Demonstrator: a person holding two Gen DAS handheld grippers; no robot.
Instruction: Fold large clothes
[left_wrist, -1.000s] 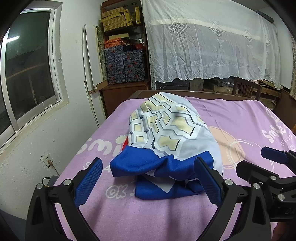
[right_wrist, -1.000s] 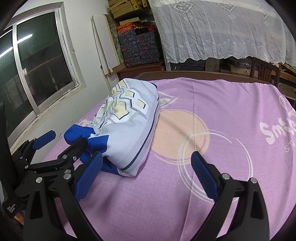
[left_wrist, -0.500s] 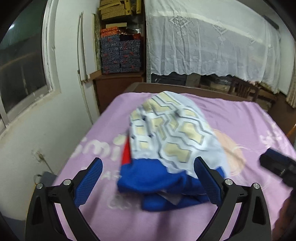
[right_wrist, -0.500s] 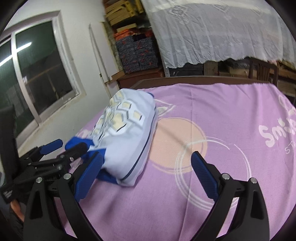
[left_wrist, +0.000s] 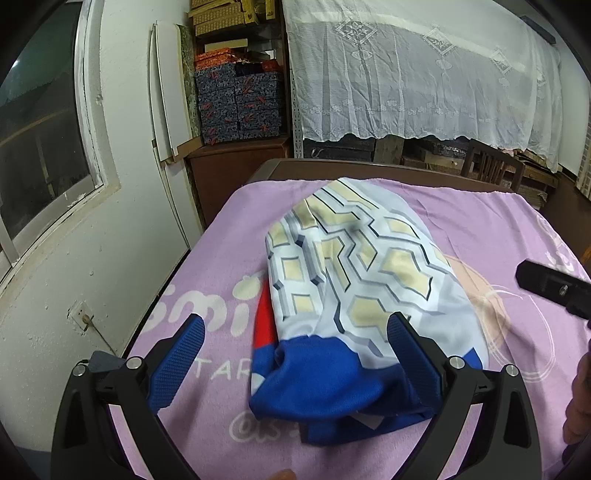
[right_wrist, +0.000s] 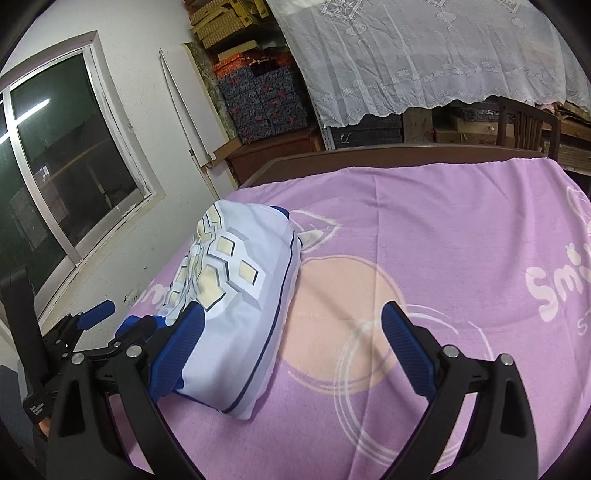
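A folded garment (left_wrist: 354, 280), white with a yellow hexagon print, blue hem and a red patch, lies bunched on the pink blanket (left_wrist: 498, 229). It also shows in the right wrist view (right_wrist: 236, 295), at the left of the bed. My left gripper (left_wrist: 295, 339) is open and empty, its jaws either side of the garment's blue near end, just above it. My right gripper (right_wrist: 291, 328) is open and empty, over the blanket beside the garment's right edge. The right gripper's body (left_wrist: 550, 288) shows at the left view's right edge.
A white wall with a window (right_wrist: 74, 177) runs along the bed's left side. A wooden headboard (right_wrist: 406, 155) is at the far end. Behind it stand stacked boxes (left_wrist: 240, 107), a lace curtain (left_wrist: 424, 74) and a wooden chair (right_wrist: 528, 125).
My left gripper has moved forward and lifted a little over the garment's blue end. My right gripper has shifted slightly forward and left. The garment has stayed in place.
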